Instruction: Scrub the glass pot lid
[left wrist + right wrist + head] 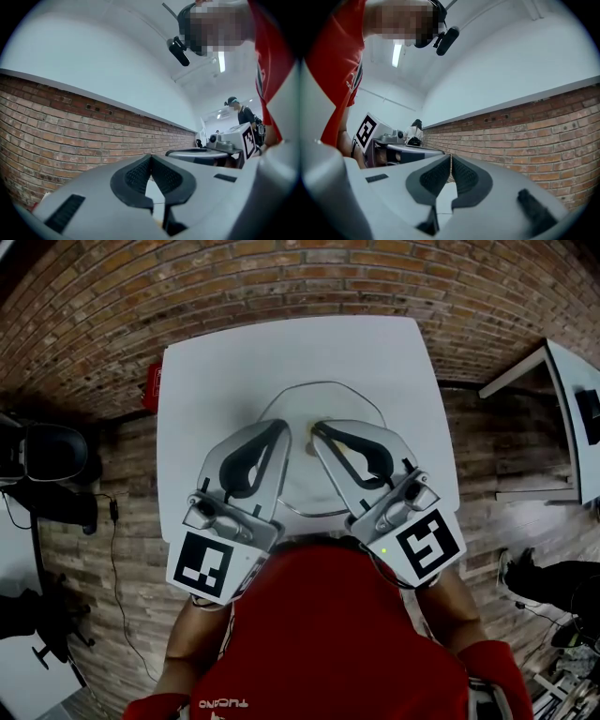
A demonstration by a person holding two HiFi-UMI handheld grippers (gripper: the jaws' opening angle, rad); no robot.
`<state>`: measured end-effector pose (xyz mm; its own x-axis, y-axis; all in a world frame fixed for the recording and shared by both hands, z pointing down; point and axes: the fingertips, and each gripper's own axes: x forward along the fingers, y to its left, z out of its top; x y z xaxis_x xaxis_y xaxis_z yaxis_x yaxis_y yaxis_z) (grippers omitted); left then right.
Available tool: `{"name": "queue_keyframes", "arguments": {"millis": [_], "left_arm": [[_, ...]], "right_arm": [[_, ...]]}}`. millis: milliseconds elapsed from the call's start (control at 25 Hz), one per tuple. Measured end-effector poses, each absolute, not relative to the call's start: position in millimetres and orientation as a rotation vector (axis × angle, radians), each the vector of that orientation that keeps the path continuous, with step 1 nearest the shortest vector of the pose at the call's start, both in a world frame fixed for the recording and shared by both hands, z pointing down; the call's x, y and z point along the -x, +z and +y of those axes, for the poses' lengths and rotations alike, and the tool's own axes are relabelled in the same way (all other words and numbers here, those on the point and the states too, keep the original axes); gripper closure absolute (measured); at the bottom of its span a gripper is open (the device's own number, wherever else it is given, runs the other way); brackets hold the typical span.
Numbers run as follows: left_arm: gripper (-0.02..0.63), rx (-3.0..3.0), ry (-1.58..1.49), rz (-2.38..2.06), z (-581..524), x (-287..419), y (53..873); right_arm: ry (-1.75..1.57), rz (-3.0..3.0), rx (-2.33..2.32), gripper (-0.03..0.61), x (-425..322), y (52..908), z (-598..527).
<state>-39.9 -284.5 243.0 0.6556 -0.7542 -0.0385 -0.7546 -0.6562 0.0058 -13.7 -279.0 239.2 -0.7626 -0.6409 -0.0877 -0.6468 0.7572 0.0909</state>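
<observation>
Fingers (133,177) closed and empty on left gripper (281,426), right gripper (317,427); pin rim of clear round glass pot lid (328,397), 12 o'clock, first.

Bright, even light from a ceiling tube (397,55); fisheye-bent edges, dark vignetted corners.

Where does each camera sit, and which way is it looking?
Head view: on the person's head, looking steeply down at the table and lid; shows the red shirt, left gripper and right gripper.
Left gripper view: on the left gripper, looking along its shut fingers at the brick wall; shirt at right.
Right gripper view: on the right gripper, looking along its shut fingers at the brick wall; shirt at left.
Shared: each gripper view shows the other gripper's cube.
</observation>
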Motion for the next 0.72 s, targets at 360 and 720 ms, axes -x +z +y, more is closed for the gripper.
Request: {"name": "queue_keyframes", "arguments": {"millis": [360, 720], "left_arm": [[0.597, 2.865, 0.082, 1.273, -283, 35, 243], [0.597, 2.884, 0.073, 1.279, -283, 33, 249]], "right_arm": [[0.149, 2.907, 1.057, 0.549, 15, 244, -277], [0.093, 2.901, 1.076, 0.549, 13, 249, -279]]}}
